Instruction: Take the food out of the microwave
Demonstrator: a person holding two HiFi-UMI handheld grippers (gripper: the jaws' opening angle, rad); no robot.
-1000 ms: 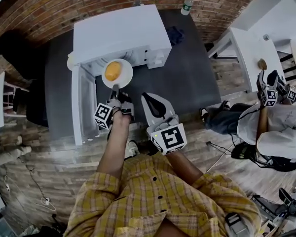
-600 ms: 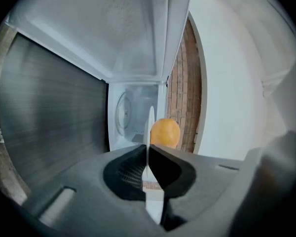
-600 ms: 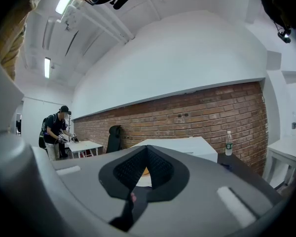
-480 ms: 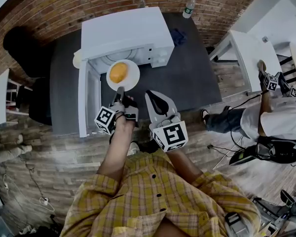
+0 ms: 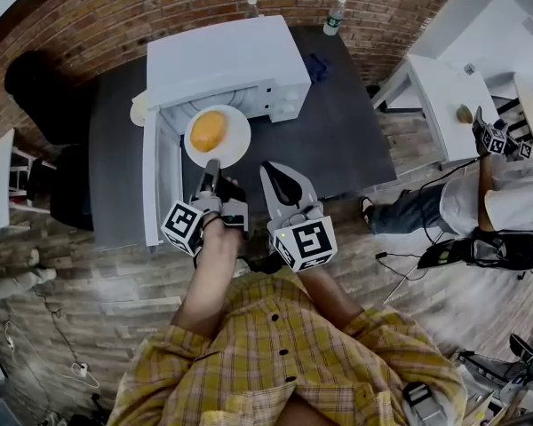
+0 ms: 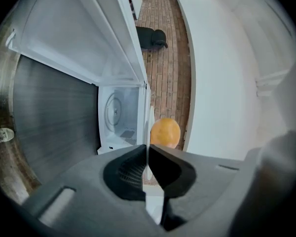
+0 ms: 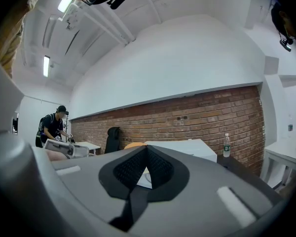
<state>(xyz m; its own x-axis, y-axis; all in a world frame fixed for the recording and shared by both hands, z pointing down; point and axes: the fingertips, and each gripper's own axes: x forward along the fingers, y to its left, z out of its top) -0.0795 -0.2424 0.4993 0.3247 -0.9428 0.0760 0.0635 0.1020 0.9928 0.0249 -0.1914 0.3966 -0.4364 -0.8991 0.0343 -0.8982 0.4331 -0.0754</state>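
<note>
- Head view: the person's left forearm (image 5: 209, 269) reaches straight forward from the checked sleeve. It carries the left gripper (image 5: 212, 163) level, its tips aimed at the microwave (image 5: 222, 60).
- The left gripper is clenched on the near rim of a white plate (image 5: 237, 145).
- The plate is held flat and face up at the mouth of the oven, beside the door (image 5: 160, 185) that stands swung open on the left. Most of the plate is out in front, above the dark table (image 5: 338, 131). Whether its far rim has cleared the opening cannot be told.
- The plate is round, so it has no long axis. The food (image 5: 209, 130) is an orange rounded lump sitting on the half of the plate farther from the gripper, a little left of centre.
- The right gripper (image 5: 274, 169) is held level just to the right of the left one, near the plate but apart from it, pointing the same way.
- Left gripper view: the two dark pads are pressed together with the plate's rim pinched between them. The plate shows edge-on as a thin pale line.
- The food rises beyond the pads, and the white oven cavity (image 6: 119, 116) lies open behind it.
- Right gripper view: the jaws are closed on each other with nothing between them. The gripper looks level across the room.
- Beyond the jaws show the top of the microwave, a brick wall (image 7: 197, 120), a bottle (image 7: 227, 145) at the right, and a person (image 7: 53, 126) standing far off at the left.
</note>
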